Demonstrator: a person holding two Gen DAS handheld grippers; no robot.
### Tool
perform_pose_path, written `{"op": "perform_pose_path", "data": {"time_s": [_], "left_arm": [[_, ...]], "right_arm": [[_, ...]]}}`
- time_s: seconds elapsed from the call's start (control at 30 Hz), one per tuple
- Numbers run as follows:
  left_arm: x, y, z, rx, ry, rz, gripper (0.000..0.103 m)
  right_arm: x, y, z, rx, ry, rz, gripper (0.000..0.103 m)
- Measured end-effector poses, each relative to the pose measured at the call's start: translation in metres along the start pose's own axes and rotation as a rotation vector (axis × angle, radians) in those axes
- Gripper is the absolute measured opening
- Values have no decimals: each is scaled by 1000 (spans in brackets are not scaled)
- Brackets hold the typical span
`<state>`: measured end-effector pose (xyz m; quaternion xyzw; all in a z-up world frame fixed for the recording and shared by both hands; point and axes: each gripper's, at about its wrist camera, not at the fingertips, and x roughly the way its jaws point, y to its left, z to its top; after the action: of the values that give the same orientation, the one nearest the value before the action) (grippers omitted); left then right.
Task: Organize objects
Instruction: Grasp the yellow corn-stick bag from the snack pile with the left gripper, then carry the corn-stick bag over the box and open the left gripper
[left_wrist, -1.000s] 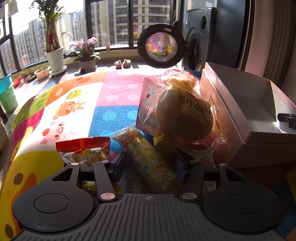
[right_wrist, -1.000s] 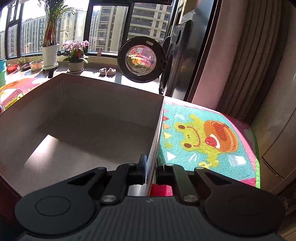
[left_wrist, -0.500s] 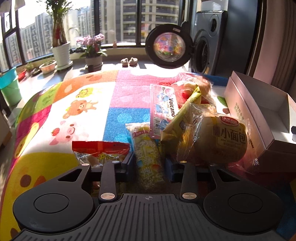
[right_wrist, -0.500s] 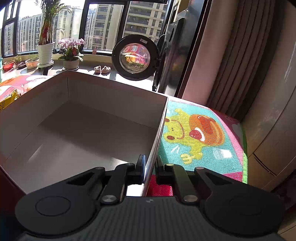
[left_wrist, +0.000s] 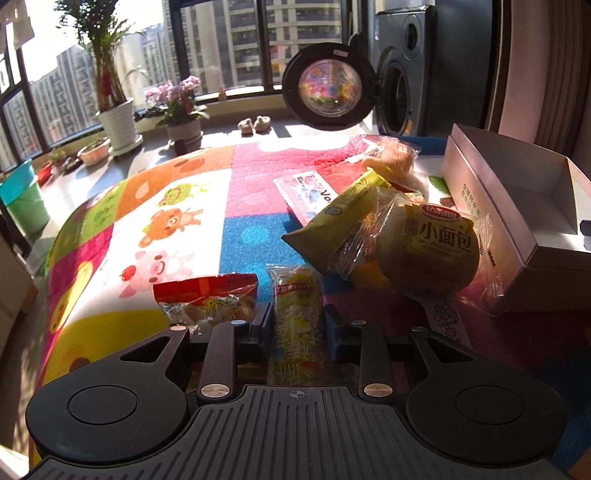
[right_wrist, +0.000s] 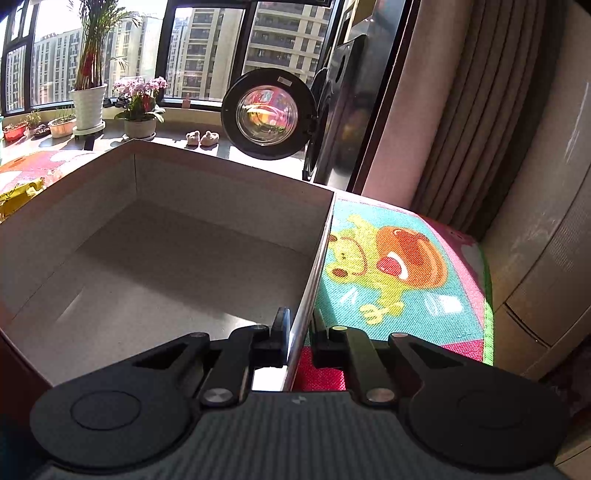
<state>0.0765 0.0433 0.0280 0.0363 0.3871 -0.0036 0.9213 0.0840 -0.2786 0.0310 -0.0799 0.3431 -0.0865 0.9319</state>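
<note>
Snack sorting barely underway: the open grey cardboard box (right_wrist: 155, 258) shows a bare floor in the right wrist view, nothing packed yet. The right gripper (right_wrist: 297, 332) has its jaws closed on the box's near wall, one jaw inside, one outside, apparently steadying it.

In the left wrist view the left gripper (left_wrist: 297, 325) is closing its jaws on a long yellow clear-wrapped snack stick (left_wrist: 295, 314); the stick lies between them and the pads look to be touching its sides, tho how firm the grip is can't be told.

Still loose on the bright cartoon-print play mat (left_wrist: 166, 221): a red-topped clear bag of pale snacks (left_wrist: 207, 299) at 9 o'clock of the stick, a round bun in clear wrap w/ Chinese lettering (left_wrist: 432, 251) at 2 o'clock, a yellow pouch (left_wrist: 332, 225) and a flat pink-and-blue packet (left_wrist: 306, 192) at 1 o'clock, another wrapped bun (left_wrist: 391, 158) beyond. The box sits at 3 o'clock of the pile, just beside it.

Judged from this: first item in hand, approx. all of the job left.
</note>
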Motion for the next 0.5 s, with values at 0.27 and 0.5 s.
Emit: {"op": "perform_pose_path", "data": {"time_s": [0.27,0.5], "left_arm": [[-64,-3,16,44,-79,-26,32],[-97,-22,65,6,-123,-120,32]], "right_arm": [[0,-1,0,19,-6,-4,9],[0,-3,-1,33,-6,-2,9]]}}
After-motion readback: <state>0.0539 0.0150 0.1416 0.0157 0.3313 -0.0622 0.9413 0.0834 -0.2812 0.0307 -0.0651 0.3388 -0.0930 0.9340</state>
